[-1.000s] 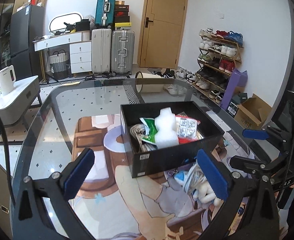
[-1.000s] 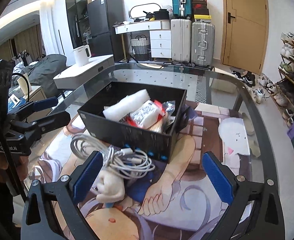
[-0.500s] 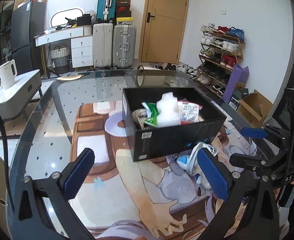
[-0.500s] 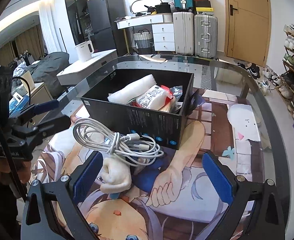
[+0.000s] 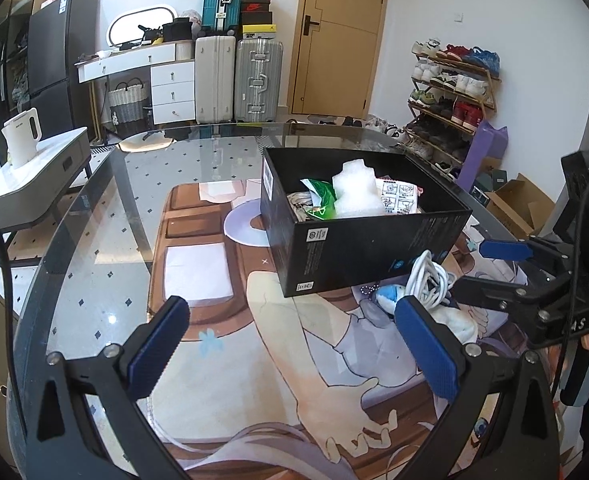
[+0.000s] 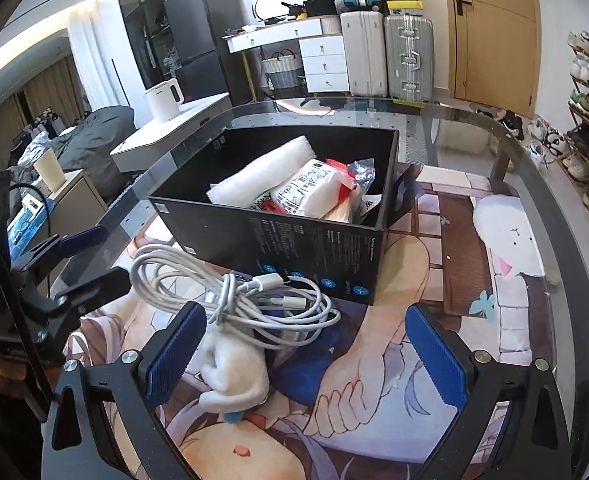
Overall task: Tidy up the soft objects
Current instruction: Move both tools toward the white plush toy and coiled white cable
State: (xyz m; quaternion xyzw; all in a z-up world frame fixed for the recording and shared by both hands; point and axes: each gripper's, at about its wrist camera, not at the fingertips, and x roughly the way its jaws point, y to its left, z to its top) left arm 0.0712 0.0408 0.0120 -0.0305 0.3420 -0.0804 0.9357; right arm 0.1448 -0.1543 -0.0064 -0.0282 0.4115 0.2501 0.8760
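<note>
On the glass desk (image 5: 94,264) in front of me stands a black box (image 5: 374,256), and it holds a white foam piece (image 5: 356,194), a green packet (image 5: 320,196) and a white pack with red edges (image 6: 314,192). Just beside the near wall of the box lies a white cable (image 6: 246,296), coiled loosely, and it rests partly on a white plush toy (image 6: 234,376) with some blue on it. Under the glass I see a mat (image 5: 278,344) with a cartoon picture.

My left tongs (image 5: 290,346) are spread wide and hold nothing; they hang above the mat, to the left of the toy. My right tongs (image 6: 306,356) are also spread wide, with the left finger (image 6: 174,356) touching or just beside the toy, I cannot tell which. Both the cable and the toy are outside the box.
</note>
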